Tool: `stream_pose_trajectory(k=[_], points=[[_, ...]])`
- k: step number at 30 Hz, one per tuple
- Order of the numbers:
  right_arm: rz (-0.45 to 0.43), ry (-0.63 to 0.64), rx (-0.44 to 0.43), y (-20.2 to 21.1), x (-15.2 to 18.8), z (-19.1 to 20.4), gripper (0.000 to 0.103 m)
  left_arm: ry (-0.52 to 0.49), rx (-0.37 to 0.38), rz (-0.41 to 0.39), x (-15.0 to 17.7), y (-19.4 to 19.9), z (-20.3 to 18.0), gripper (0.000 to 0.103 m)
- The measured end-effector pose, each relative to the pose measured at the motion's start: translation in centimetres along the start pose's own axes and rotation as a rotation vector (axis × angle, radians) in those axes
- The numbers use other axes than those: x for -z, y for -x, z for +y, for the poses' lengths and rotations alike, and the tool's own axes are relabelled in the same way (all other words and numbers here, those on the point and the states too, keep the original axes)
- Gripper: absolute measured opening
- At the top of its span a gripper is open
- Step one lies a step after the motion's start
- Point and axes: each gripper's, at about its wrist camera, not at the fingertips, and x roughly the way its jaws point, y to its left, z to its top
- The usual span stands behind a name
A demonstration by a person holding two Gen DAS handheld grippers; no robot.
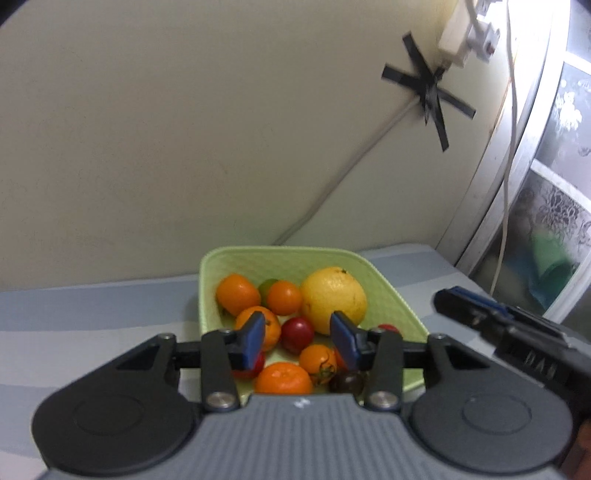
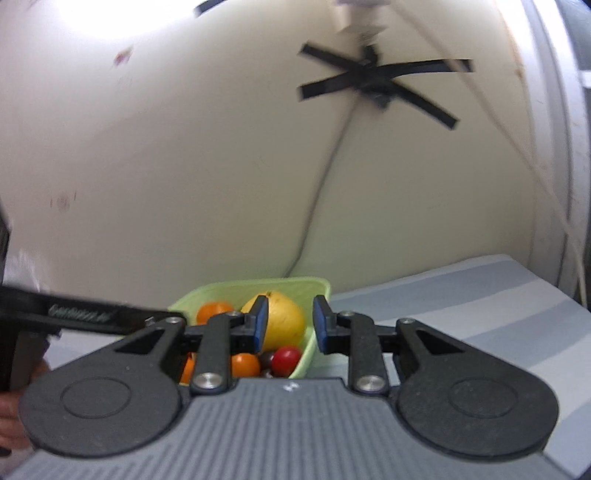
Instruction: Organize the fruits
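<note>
A light green basket [image 1: 388, 284] stands on a striped blue-grey table by the wall. It holds a big yellow citrus [image 1: 334, 299], several oranges [image 1: 238, 293], red tomatoes [image 1: 297, 334], a dark tomato [image 1: 345, 382] and a green fruit [image 1: 266, 286]. My left gripper [image 1: 298, 339] is open and empty, just above the basket's near side. My right gripper [image 2: 290, 328] is open and empty, at the basket's right rim [image 2: 308, 347], with the yellow citrus [image 2: 282, 321] behind it. The right gripper also shows at the right of the left wrist view [image 1: 465, 306].
A cream wall stands right behind the basket, with a white cable [image 1: 351, 166] held by black tape [image 1: 430, 90] and a power strip [image 1: 465, 33] above. A window frame [image 1: 517, 155] borders the table on the right. The striped table top [image 2: 461, 302] extends right of the basket.
</note>
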Motion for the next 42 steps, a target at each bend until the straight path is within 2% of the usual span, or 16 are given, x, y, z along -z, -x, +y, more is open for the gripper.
stream_pose_trajectory(k=[6, 7, 9, 14, 16, 20, 23, 26, 29, 33, 42], points=[[-0.008, -0.083, -0.033, 4.0, -0.1, 0.0, 0.032, -0.033, -0.059, -0.052, 1.8, 6.0, -0.7, 0.046], [-0.004, -0.091, -0.043, 4.9, 0.2, 0.2, 0.032, -0.044, -0.080, -0.059, 2.7, 7.3, -1.0, 0.047], [0.011, -0.110, -0.064, 6.4, 1.1, 1.0, 0.042, -0.064, -0.124, -0.069, 4.1, 9.2, -1.4, 0.048], [0.088, -0.146, -0.118, 9.6, 4.0, 3.8, 0.042, -0.078, -0.264, -0.079, 8.3, 13.8, -2.3, 0.058], [0.117, -0.153, -0.119, 10.4, 5.2, 5.0, 0.046, -0.052, -0.313, -0.078, 9.9, 15.4, -2.3, 0.059], [0.149, -0.167, -0.104, 12.2, 7.2, 7.1, 0.063, 0.043, -0.377, -0.076, 12.4, 18.1, -1.5, 0.079], [0.163, -0.182, -0.092, 13.9, 8.3, 8.4, 0.076, 0.058, -0.441, -0.108, 14.1, 20.3, -1.6, 0.085], [0.168, -0.200, -0.075, 15.4, 9.2, 9.2, 0.086, 0.064, -0.461, -0.136, 15.3, 21.9, -2.2, 0.103], [0.184, -0.209, -0.068, 16.5, 9.8, 9.9, 0.090, 0.054, -0.483, -0.142, 16.2, 22.7, -2.9, 0.103], [0.185, -0.186, -0.066, 17.5, 10.1, 10.9, 0.090, 0.048, -0.475, -0.108, 17.3, 23.1, -3.5, 0.103], [0.187, -0.173, -0.085, 18.8, 10.7, 12.1, 0.091, 0.046, -0.518, -0.064, 19.1, 23.1, -4.1, 0.103]])
